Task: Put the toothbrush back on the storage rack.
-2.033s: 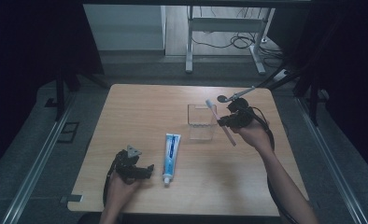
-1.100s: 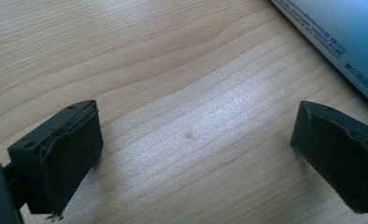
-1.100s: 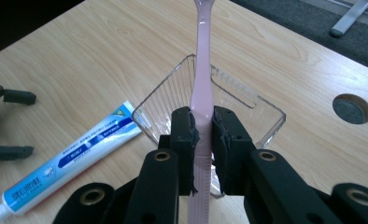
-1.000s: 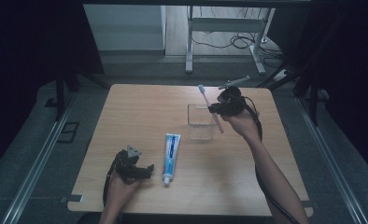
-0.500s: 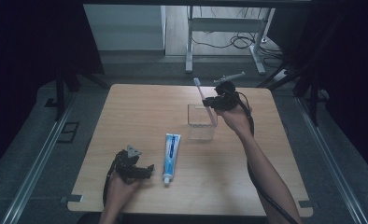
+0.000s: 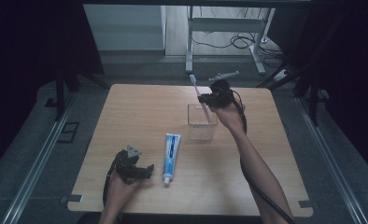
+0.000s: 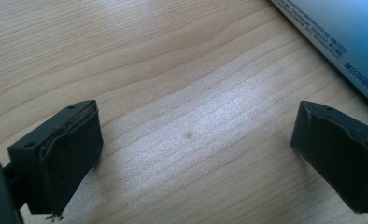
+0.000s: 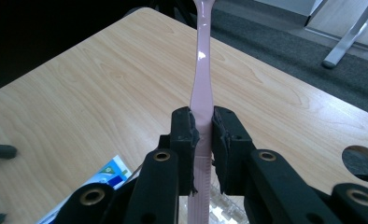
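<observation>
The right tongs point(image 6: 209, 100), clamped on a pink plastic toothbrush point(image 6: 200, 98) angled into the clear square cup point(image 6: 200, 126), risk tipping it, while the left tongs point(image 6: 142, 171) rest wide open, empty, on the wooden desk point(image 6: 140, 112).

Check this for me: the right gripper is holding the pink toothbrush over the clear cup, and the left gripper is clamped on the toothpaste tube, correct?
Not quite. In the left gripper view the left gripper is open on bare table, with the toothpaste tube beside it. The rest holds.

Pink toothbrush point(image 6: 201, 100) tilted into clear cup point(image 6: 201, 127)

Blue-white toothpaste tube point(image 6: 171, 152) lies flat on the table, near the cup.
</observation>
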Demonstrator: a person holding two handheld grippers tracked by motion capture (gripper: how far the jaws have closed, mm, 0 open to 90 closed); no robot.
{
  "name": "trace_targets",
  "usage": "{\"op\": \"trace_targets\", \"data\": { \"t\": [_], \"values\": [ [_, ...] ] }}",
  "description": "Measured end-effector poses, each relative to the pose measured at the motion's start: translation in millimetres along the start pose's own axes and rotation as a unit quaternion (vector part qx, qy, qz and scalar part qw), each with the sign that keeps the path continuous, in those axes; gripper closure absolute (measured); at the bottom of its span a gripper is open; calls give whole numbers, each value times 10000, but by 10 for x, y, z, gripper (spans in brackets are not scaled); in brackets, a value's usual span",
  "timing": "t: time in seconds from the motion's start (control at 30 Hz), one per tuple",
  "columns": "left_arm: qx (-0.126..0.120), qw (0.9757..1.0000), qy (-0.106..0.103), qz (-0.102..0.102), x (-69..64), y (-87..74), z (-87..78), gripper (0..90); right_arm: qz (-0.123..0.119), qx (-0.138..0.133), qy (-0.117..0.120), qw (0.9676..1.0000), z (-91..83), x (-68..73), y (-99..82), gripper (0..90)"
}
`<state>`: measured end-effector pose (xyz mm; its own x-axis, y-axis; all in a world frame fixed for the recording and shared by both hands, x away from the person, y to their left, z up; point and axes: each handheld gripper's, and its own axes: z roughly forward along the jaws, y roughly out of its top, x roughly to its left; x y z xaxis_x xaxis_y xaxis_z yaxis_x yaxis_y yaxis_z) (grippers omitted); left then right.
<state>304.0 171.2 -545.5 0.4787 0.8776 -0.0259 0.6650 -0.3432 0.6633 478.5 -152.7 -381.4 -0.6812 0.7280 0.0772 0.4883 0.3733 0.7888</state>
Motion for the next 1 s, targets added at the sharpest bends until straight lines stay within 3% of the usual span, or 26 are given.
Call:
{"op": "trace_targets", "data": {
  "t": [0.37, 1.0],
  "values": [
    [-3, 10000, -8, -1, 0, 0, 0, 22, -63, 67, -47, 9999, 184, -56, -136, 783],
    [5, 10000, -5, 11, 2, 0, 0, 22, -230, 344, -34, 9991, 434, -33, -417, 782]
  ]
}}
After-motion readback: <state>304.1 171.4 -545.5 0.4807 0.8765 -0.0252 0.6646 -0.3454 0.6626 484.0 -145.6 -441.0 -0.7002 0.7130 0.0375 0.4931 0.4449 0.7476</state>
